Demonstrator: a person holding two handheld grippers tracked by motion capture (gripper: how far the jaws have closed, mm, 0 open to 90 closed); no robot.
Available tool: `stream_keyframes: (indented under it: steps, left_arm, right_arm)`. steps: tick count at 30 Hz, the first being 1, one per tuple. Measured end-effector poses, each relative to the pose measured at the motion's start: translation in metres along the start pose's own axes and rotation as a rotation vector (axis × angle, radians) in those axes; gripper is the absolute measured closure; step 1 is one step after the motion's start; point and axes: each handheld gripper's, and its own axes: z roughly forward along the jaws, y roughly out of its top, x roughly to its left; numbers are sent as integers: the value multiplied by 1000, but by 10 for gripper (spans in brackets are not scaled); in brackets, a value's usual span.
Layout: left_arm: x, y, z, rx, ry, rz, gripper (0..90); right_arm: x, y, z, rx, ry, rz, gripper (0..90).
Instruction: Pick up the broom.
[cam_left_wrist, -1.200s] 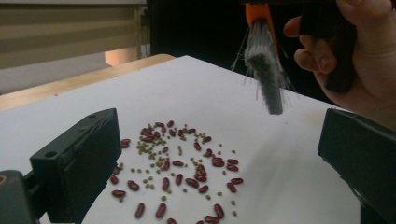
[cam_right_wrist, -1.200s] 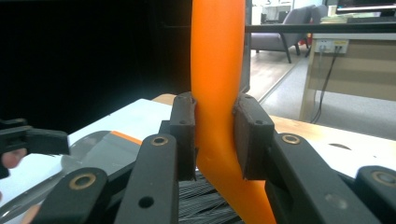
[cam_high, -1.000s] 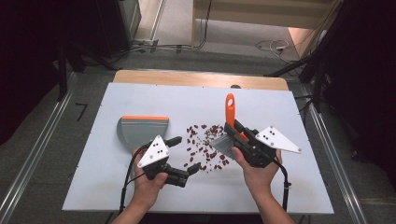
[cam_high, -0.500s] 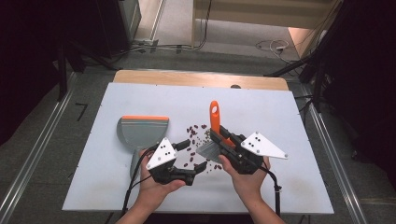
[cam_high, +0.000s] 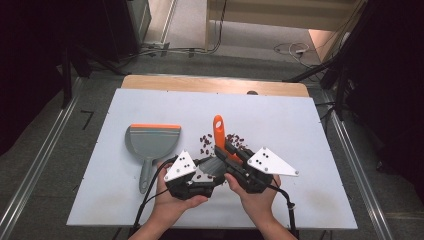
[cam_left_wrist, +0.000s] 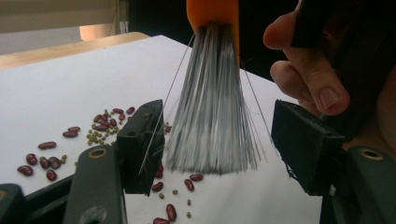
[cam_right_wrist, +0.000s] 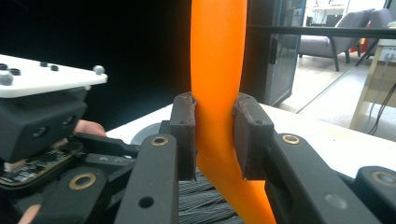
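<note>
**Mia:** Orange plastic! That is the handle of the small brush with grey bristles (cam_high: 218, 145). The right gripper (cam_right_wrist: 215, 135) has its two black jaws squeezed tight on that handle, one on each side.

**Ben:** Where is the brush on the white table (cam_high: 310, 200)?

**Mia:** Near the middle, close to the person's side. The handle sticks up and leans away from the person. The bristles hang down to the table.

**Ben:** And the left gripper (cam_left_wrist: 219, 140)?

**Mia:** Its jaws have just been closing, with the grey bristles between them. One jaw is right beside the bristles, with a few stray hairs across it. The other jaw is still a bit away. So it is not squeezing them; it is loose around them.

**Ben:** What are the little bits on the table?

**Mia:** Dark red beans (cam_left_wrist: 51, 161) and tiny green ones (cam_left_wrist: 99, 134). Some lie under the bristles and some lie off to one side.

**Ben:** I see a scoop too.

**Mia:** Yes, the grey dustpan with an orange edge (cam_high: 151, 142). It lies flat to the left of the brush, apart from it, just past the left hand (cam_high: 172, 202). The right hand (cam_high: 257, 200) is beside the left one.
</note>
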Motion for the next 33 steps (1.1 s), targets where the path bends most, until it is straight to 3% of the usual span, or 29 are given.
stream_keyframes:
  steps: [7,14,21,24,28,30,33]
  left_arm:
    - [-2,-3,7,27,1,-16,553]
    - [-1,-4,7,29,-32,-32,775]
    - [3,-3,3,21,-67,-25,852]
    - [4,-3,1,28,-52,-12,860]
    - [13,-2,-4,38,-64,8,862]
    - [14,-1,-5,38,-64,8,862]
    - [20,0,-8,37,-99,-6,862]
  right_arm:
    - [6,0,0,-8,15,-5,701]
    - [9,0,-1,-15,14,-6,701]
    - [10,1,-3,-26,17,17,698]
    - [8,3,-1,-13,51,37,682]
    - [-3,9,1,8,150,89,523]
    - [-7,10,1,8,163,90,511]
    - [-20,15,-4,-6,233,74,472]
